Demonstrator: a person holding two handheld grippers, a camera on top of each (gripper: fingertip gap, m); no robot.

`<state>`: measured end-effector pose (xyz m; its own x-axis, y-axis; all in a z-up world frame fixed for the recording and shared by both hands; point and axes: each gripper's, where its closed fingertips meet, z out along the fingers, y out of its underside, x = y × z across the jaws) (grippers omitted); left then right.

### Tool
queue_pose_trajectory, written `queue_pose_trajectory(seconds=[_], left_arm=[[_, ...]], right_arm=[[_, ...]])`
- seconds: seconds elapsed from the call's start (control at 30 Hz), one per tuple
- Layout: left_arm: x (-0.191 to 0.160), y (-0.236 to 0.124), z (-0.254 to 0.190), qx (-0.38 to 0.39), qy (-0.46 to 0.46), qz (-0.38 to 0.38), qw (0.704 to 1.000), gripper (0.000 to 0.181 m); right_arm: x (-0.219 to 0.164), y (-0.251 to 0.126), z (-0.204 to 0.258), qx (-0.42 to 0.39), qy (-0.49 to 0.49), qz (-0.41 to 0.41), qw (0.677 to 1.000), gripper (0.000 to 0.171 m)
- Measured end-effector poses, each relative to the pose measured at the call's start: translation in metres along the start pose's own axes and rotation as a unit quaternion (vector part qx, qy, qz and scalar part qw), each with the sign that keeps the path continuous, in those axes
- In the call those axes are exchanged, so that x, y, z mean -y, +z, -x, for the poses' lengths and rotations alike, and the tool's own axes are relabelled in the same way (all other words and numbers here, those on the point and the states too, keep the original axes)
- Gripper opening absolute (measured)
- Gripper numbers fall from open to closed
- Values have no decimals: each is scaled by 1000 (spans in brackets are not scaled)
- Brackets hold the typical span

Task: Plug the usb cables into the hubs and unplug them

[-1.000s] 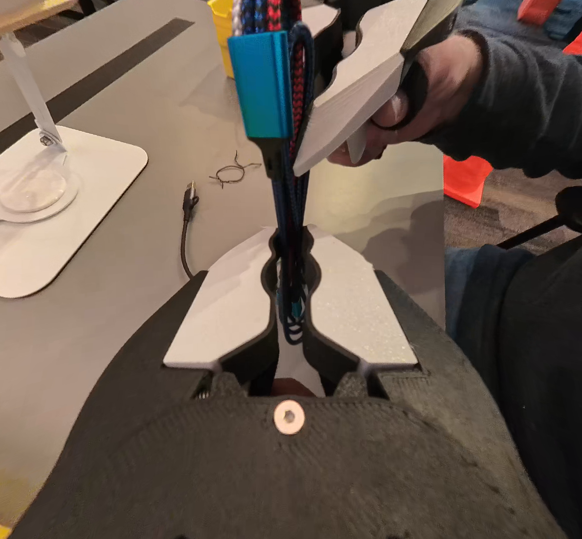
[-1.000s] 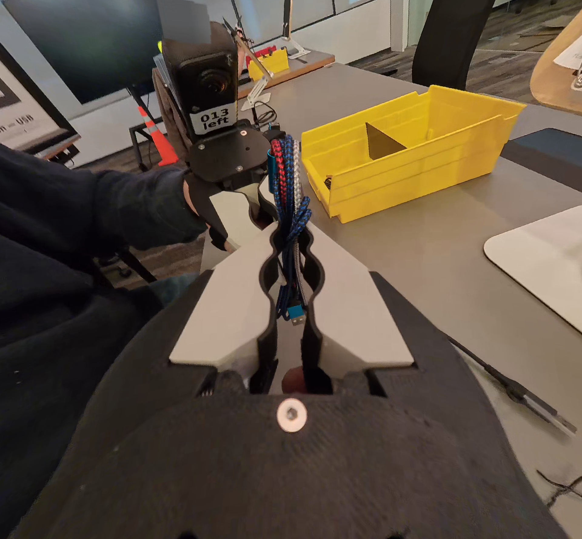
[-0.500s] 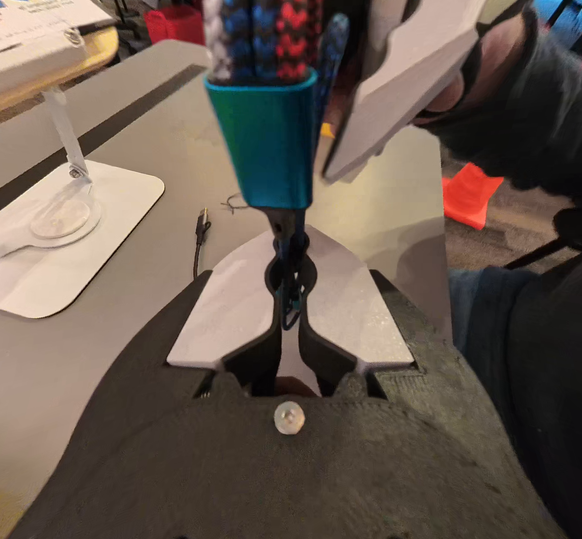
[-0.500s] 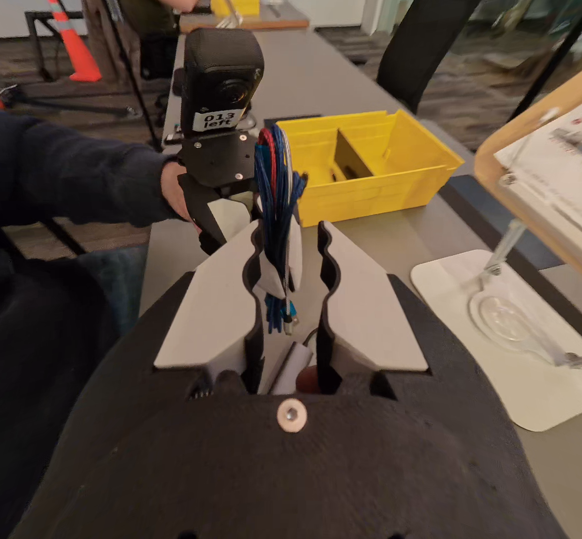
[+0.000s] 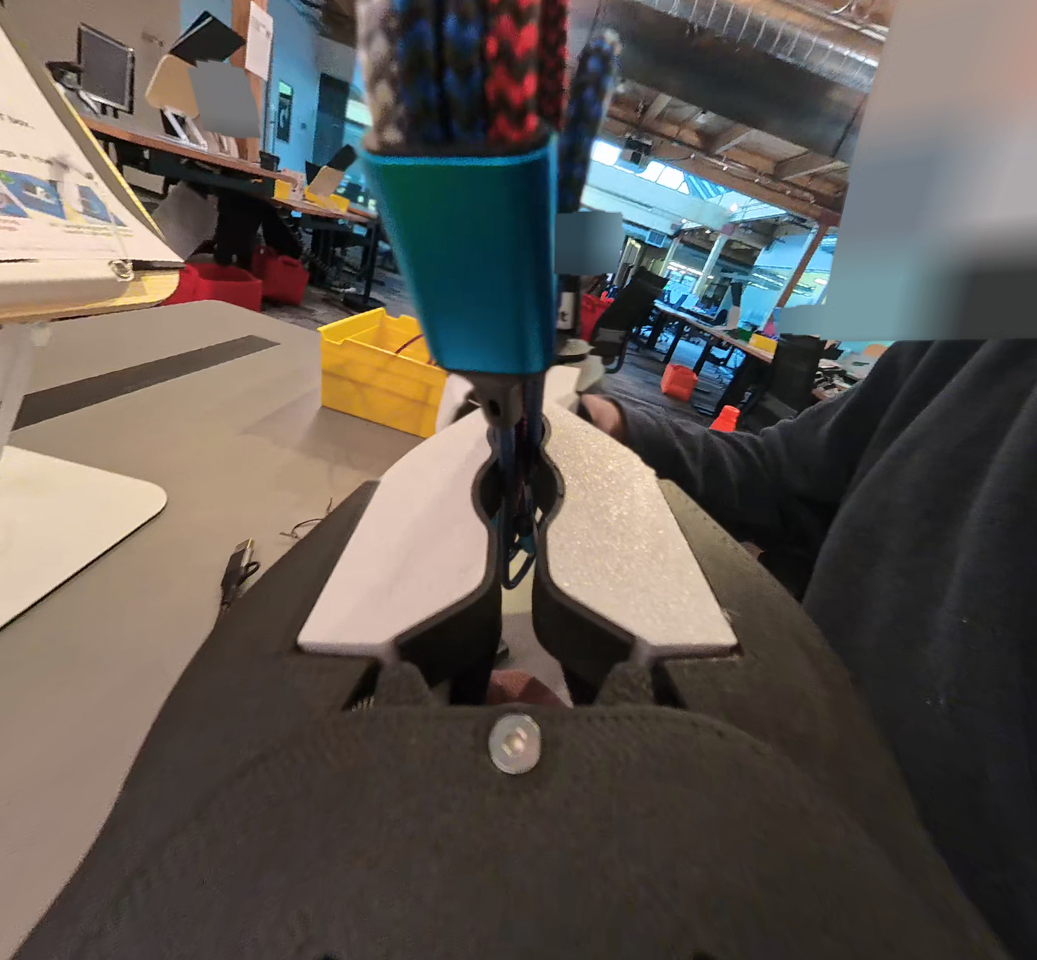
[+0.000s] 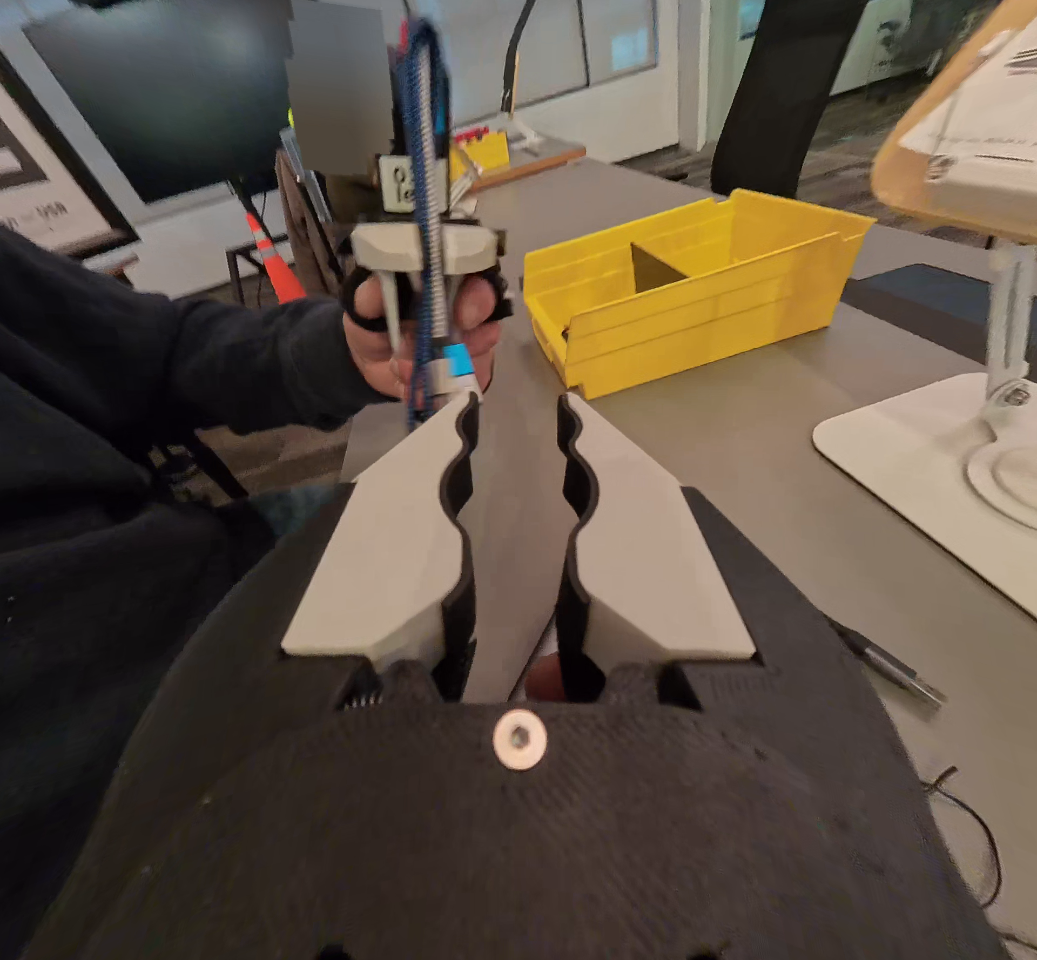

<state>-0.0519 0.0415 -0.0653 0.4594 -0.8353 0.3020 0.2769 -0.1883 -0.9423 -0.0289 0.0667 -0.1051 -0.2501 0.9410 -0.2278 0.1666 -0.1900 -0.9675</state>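
Presently on record: left gripper [image 5: 517, 450], jaws drawn narrow and clamped on a bundle of braided cables [image 5: 519, 490] that runs up between them to a teal hub [image 5: 477, 265]; the hub stands above the fingertips, clear of the table, with grey, blue and red braided cables [image 5: 466, 35] rising out of its upper end, plugged in side by side. Same assembly in the right wrist view: left gripper [image 6: 426, 251] held up by a hand [image 6: 426, 333], the blue cable bundle [image 6: 423, 192] passing vertically through it, a plug with a light-blue tip [image 6: 455, 366] hanging at the lower end, just beyond the right fingertips. Right gripper [image 6: 517, 406], jaws wide apart, nothing between them, grey table [image 6: 729, 428] visible through the gap. Yellow bin [image 6: 701, 288] on the table, past the grippers, with a dark divider inside. White stand base [image 6: 909, 490] at the table's edge. Loose dark cable end [image 5: 238, 568] lying on the table near the left gripper. Dark sleeve [image 5: 785, 456] to the side.
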Motion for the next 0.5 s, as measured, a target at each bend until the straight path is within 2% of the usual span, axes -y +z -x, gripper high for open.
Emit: queue_pose_trajectory(seconds=[0.1,0.2,0.37,0.5], left_arm=[[2,1,-9,-22,7,-6,1000,6],[4,3,-14,-34,13,-9,999,6],[7,1,-19,-47,19,-17,999,7],[9,0,-23,-55,26,-21,998,6]], right_arm=[[6,-7,-10,4,27,-29,999,22],[-2,3,-2,6,-11,5,1000,23],[-2,9,23,41,-71,16,996,26],[-2,6,33,63,-75,12,995,32]])
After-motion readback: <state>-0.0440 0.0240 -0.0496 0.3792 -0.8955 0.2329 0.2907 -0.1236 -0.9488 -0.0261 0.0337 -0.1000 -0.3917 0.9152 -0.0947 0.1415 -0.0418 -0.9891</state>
